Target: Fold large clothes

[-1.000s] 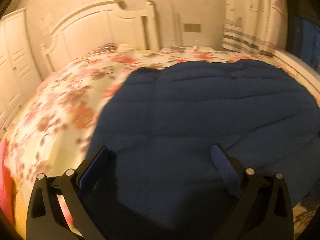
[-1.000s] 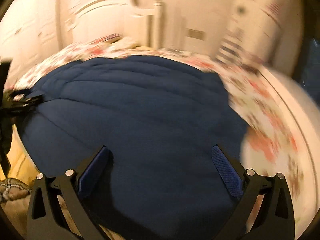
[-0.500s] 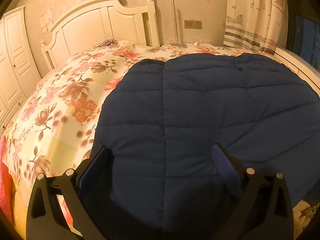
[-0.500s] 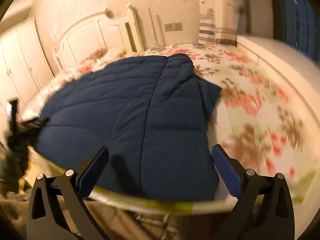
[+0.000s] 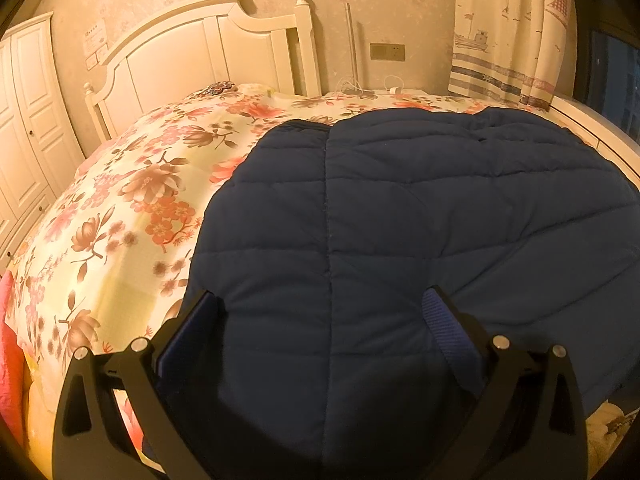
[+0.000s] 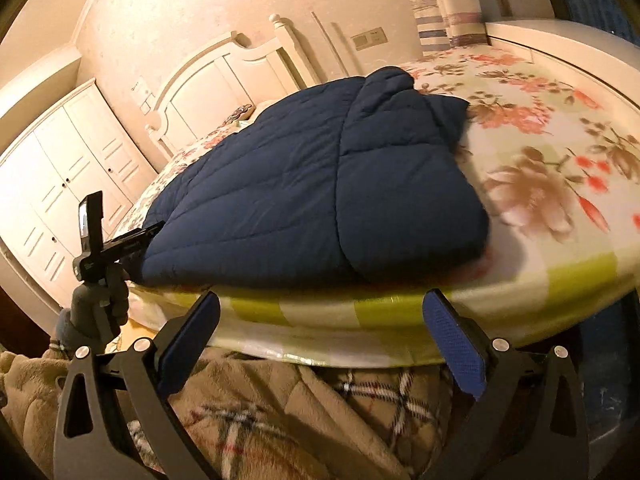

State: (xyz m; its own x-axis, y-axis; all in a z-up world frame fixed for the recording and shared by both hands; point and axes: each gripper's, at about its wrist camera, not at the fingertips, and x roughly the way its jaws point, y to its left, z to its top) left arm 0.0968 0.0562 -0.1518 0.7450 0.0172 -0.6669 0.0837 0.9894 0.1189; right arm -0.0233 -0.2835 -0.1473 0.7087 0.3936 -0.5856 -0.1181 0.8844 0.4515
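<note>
Left wrist view, nearest: left gripper [image 5: 320, 320] w/ fingers spread wide, nothing between the pads, hanging just over the near edge of the navy quilted jacket [image 5: 400, 240]. Jacket fills most of that view, lying flat on the floral bedspread [image 5: 120, 220], center seam running near to far. Whether the finger [image 5: 188, 332] tips touch the fabric: can't tell, dark on dark.

Right wrist view, nearest: right gripper [image 6: 320, 340], fingers also released wide, empty, sitting below and in front of the bed edge, apart from the jacket [image 6: 312, 192]. Under it a tan plaid blanket [image 6: 300, 412], seen only here. This view also shows the left gripper [image 6: 120, 246] from outside at far left, a gloved hand [image 6: 96, 304] round its handle, its tip at the jacket's left near corner. Contact there is too small and dark to judge.

Jacket sits toward the near edge of the bed; bedspread [image 6: 560, 160] bare to its right, that part blurred. Its right half is cut off in the left view; the right view shows the whole outline, w/ a bunched fold at the far end.

Far: white headboard [image 5: 200, 52], wardrobe doors [image 5: 24, 120] at left, curtain [image 5: 508, 28] at right. Red cloth at left edge [image 5: 10, 340], cut off by frame.
</note>
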